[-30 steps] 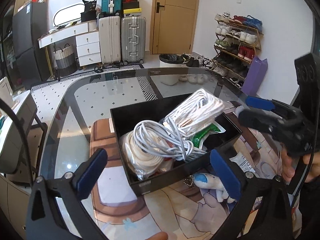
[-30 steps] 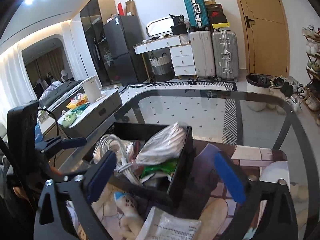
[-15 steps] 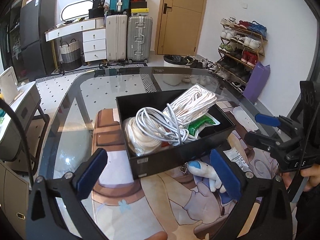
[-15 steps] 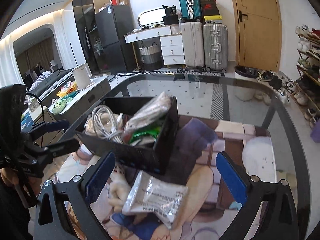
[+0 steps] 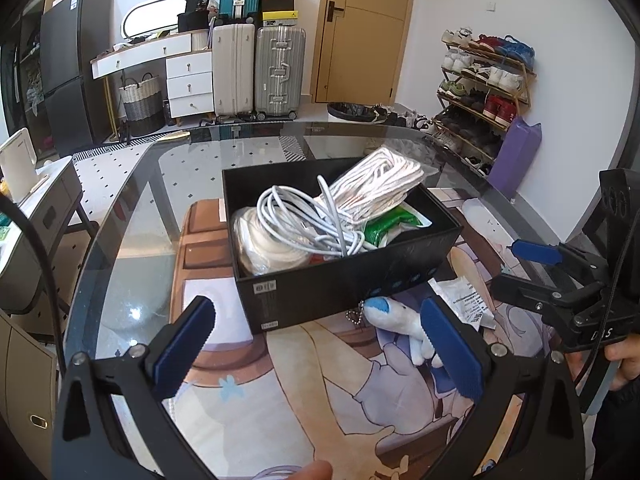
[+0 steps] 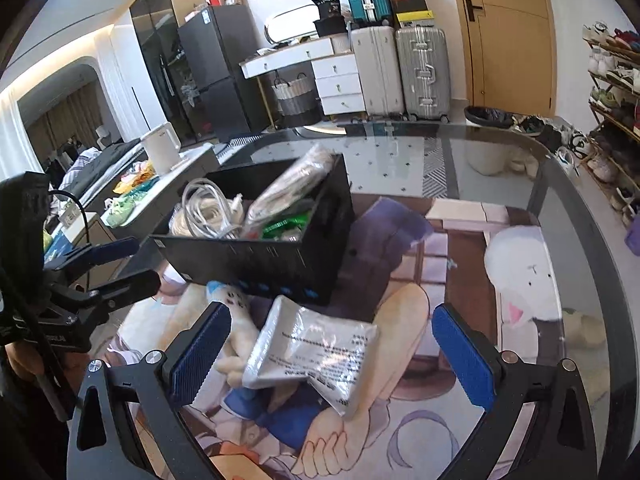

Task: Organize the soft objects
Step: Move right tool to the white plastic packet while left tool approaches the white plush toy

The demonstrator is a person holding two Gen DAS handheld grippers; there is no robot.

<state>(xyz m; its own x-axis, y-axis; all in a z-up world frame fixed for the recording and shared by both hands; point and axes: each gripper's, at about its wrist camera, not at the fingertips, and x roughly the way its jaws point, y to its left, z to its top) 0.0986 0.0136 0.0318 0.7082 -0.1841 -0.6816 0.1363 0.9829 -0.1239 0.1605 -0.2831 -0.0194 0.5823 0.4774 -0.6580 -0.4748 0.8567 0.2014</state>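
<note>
A black box (image 5: 344,276) (image 6: 256,256) on the glass table holds coiled white cables (image 5: 316,220), a bagged white rope bundle (image 5: 380,188) and a green packet (image 5: 384,228). In front of it lie a white and blue plush toy (image 5: 396,316) (image 6: 236,308) and a clear plastic packet (image 6: 312,348) (image 5: 464,300). My left gripper (image 5: 316,348) is open and empty, just short of the box's front wall. My right gripper (image 6: 332,352) is open and empty, its fingers either side of the clear packet.
A printed mat (image 5: 320,392) covers the near part of the glass table (image 6: 500,152). Beyond the table are suitcases (image 5: 256,68), a white dresser (image 5: 188,76), a shoe rack (image 5: 484,80) and a side counter (image 6: 132,184) on the left.
Both grippers have pulled back from the box and a little upward. The clear packet and plush toy now show fully in front of the box. Both grippers stay open.
</note>
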